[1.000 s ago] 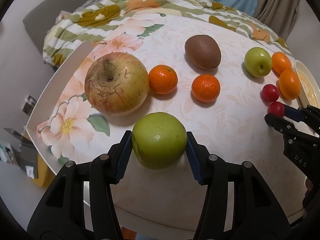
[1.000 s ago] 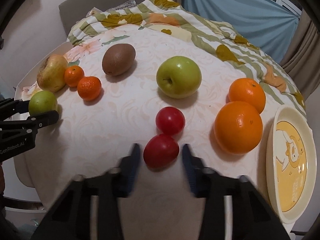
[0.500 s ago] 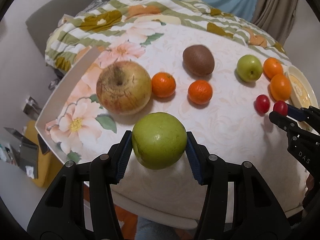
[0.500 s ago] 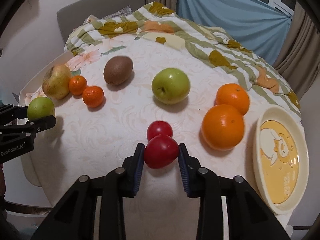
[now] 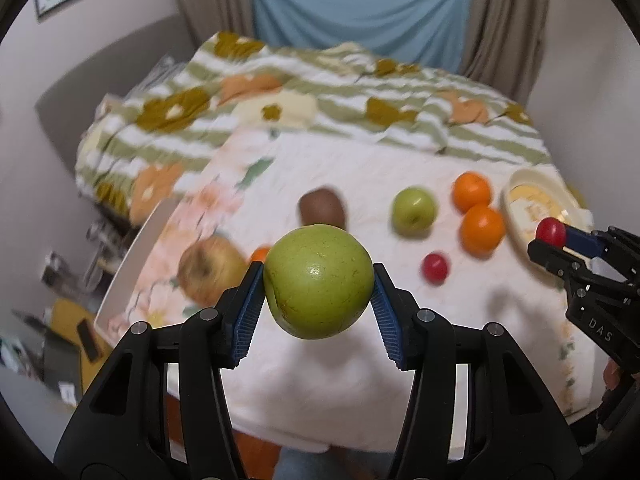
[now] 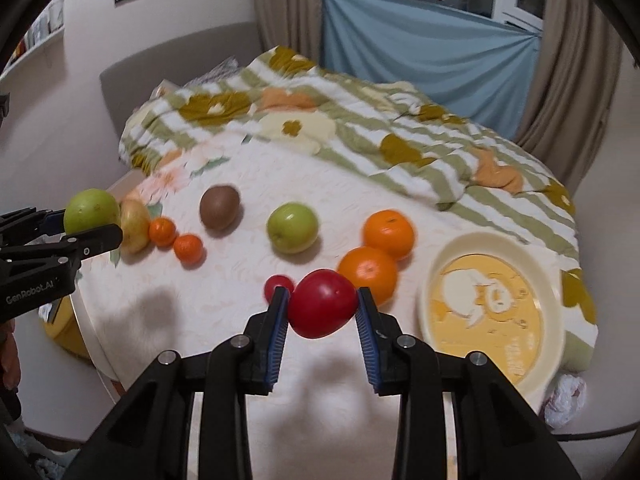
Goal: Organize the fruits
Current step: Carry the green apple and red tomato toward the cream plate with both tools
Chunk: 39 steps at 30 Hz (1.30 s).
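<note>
Left gripper (image 5: 319, 285) pinching green apple (image 5: 319, 282), held above table (image 5: 304, 416). Right gripper (image 6: 322, 305) clamped on red tomato (image 6: 322, 304), near yellow plate (image 6: 432, 268).

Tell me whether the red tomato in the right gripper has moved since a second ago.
Yes. The red tomato sat on the tablecloth touching the smaller tomato; now the right gripper holds it lifted clear, above that one.

small orange (image 5: 260, 254) mostly hidden behind held green apple (image 5: 319, 282), kiwi (image 5: 322, 208) blurred
</note>
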Available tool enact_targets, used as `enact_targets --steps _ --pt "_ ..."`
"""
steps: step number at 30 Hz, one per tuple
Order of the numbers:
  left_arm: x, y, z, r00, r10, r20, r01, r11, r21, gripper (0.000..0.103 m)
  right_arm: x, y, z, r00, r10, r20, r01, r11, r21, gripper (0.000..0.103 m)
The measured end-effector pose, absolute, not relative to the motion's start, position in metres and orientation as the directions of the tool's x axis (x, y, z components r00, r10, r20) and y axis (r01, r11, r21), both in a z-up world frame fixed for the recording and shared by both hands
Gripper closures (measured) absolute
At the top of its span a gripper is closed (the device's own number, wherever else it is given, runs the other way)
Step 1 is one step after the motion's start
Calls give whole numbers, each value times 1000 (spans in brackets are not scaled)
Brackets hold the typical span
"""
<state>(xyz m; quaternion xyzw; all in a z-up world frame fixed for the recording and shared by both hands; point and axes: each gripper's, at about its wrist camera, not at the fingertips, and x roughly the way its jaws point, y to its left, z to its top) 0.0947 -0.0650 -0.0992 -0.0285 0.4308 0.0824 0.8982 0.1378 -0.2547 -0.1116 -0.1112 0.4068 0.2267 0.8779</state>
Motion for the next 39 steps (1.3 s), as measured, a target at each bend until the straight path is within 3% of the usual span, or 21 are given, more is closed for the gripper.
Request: enact_targets --steps 12,23,39 --pt "173 -143 -54 683 -108 -723 148 989 -7 44 157 -325 -67 678 171 -714 -248 969 -3 72" --pt "261 -235 -75 553 -363 -750 493 868 -58 44 188 -380 -69 668 -47 -742 49 999 -19 72" --pt "320 -339 -161 356 -423 -833 714 698 -50 44 207 -434 -118 575 -184 -797 298 955 -6 72"
